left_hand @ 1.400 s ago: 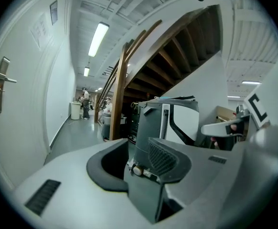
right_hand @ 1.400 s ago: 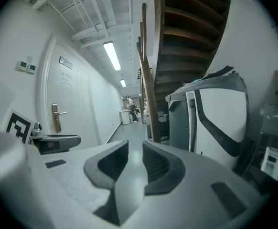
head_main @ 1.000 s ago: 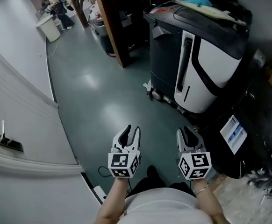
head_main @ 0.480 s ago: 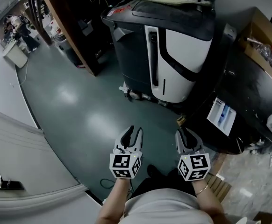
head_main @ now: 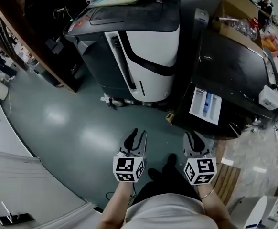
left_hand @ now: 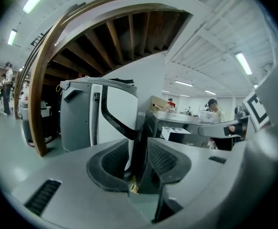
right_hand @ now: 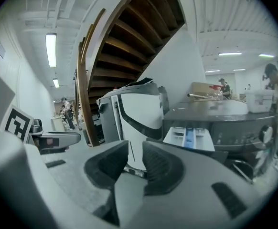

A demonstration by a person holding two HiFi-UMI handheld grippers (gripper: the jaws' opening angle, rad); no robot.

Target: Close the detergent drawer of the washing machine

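Note:
The dark washing machine (head_main: 234,75) stands at the right of the head view. Its white detergent drawer (head_main: 206,106), with a blue insert, sticks out of the front, pulled open. The same drawer (right_hand: 189,137) shows ahead and to the right in the right gripper view, and small (left_hand: 174,131) in the left gripper view. Both grippers hang low over the green floor, well short of the machine. My left gripper (head_main: 135,138) is open and empty, its ribbed pads apart (left_hand: 138,149). My right gripper (head_main: 195,138) is also open with nothing between its pads (right_hand: 135,159).
A big grey-and-white machine (head_main: 139,46) stands left of the washer, with cloths on top. A cardboard box (head_main: 237,8) and a white container (head_main: 270,97) sit at the washer's top. A dark wooden stair beam (head_main: 15,37) runs at the left. Wooden slats (head_main: 225,180) lie at my right foot.
The head view has swung to the right, so the washing machine and its open drawer come fully into view. Both grippers keep their place low in the picture, jaws unchanged.

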